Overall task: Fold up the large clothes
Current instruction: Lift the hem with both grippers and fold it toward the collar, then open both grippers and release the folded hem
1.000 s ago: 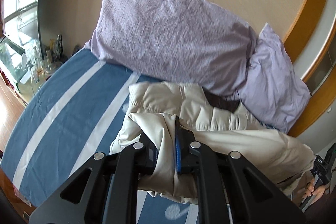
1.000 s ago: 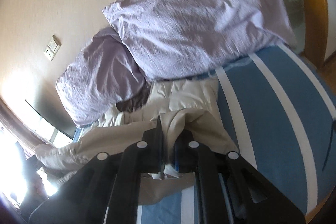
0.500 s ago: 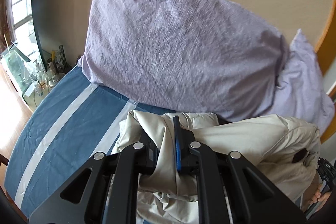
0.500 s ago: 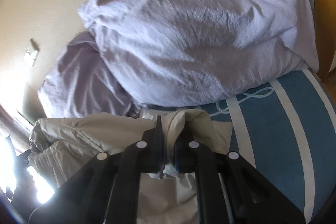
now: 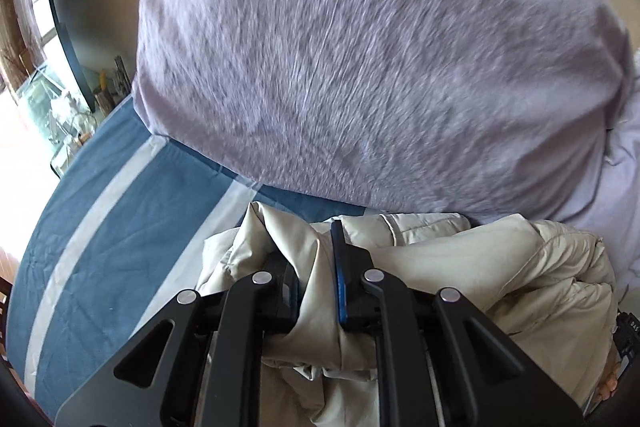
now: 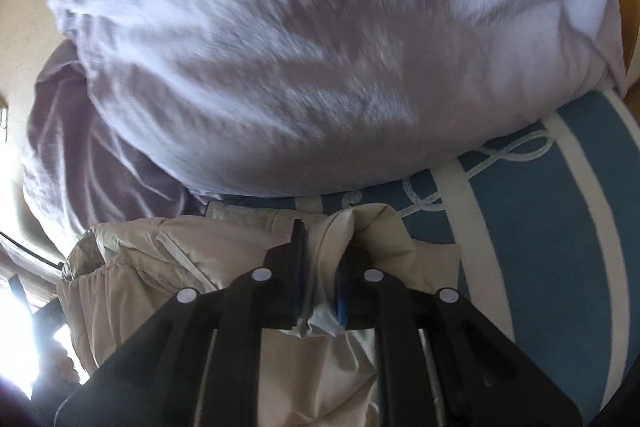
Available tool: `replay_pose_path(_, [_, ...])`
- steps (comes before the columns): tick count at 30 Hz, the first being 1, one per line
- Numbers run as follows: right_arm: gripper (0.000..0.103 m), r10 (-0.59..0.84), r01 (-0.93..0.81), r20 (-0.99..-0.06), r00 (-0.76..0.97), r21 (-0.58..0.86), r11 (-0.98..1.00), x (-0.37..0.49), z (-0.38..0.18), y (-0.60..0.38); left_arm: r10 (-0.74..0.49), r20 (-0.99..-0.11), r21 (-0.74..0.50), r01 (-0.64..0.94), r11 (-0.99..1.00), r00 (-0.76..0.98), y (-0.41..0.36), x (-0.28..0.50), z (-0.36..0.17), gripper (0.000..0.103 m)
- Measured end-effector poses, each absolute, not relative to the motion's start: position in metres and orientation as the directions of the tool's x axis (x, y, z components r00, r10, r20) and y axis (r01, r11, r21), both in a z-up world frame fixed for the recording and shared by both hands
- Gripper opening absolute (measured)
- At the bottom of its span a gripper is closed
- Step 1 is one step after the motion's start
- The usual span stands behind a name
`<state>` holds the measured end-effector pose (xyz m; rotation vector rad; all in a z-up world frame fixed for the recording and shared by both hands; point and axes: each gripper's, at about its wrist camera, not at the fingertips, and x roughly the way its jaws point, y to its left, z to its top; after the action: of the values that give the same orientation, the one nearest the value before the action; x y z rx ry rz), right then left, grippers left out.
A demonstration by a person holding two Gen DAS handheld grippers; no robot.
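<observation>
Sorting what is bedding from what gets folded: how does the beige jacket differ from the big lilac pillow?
The beige jacket is smooth, quilted and crumpled low on the bed; the big lilac pillow is crinkled, plump and propped behind it. The jacket is pinched in both grippers, the pillow in neither. Both rest on the blue striped sheet.

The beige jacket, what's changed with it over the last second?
Both grippers carried the beige jacket forward to the lavender pillows, folding it over itself. The left gripper and right gripper still pinch its fabric, jaws starting to open. Striped bedsheet unchanged.
</observation>
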<state>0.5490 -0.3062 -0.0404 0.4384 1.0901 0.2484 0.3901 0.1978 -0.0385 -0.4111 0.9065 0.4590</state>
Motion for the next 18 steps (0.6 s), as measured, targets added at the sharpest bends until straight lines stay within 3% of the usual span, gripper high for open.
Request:
replay_pose_path(4, [0.019, 0.417, 0.045, -0.802, 0.427, 0.48, 0.876, 0.56, -0.057, -0.304, 0.184, -0.837, -0.158, -0.55, 0.82, 0.515, 0.204, 0.405, -0.053, 0.016])
replay_pose_path(10, [0.032, 0.435, 0.049, -0.794, 0.424, 0.499, 0.865, 0.559, -0.051, -0.311, 0.12, -0.856, -0.222, -0.567, 0.793, 0.503, 0.216, 0.422, -0.06, 0.028])
replay_pose_path(14, [0.048, 0.423, 0.04, -0.773, 0.472, 0.498, 0.866, 0.548, -0.031, -0.32, 0.086, -0.844, -0.256, -0.539, 0.802, 0.529, 0.216, 0.428, -0.043, 0.052])
replay_pose_path(18, [0.049, 0.43, 0.003, -0.746, 0.508, 0.501, 0.866, 0.533, -0.007, -0.32, 0.119, -0.816, -0.231, -0.508, 0.83, 0.565, 0.209, 0.426, -0.018, 0.076])
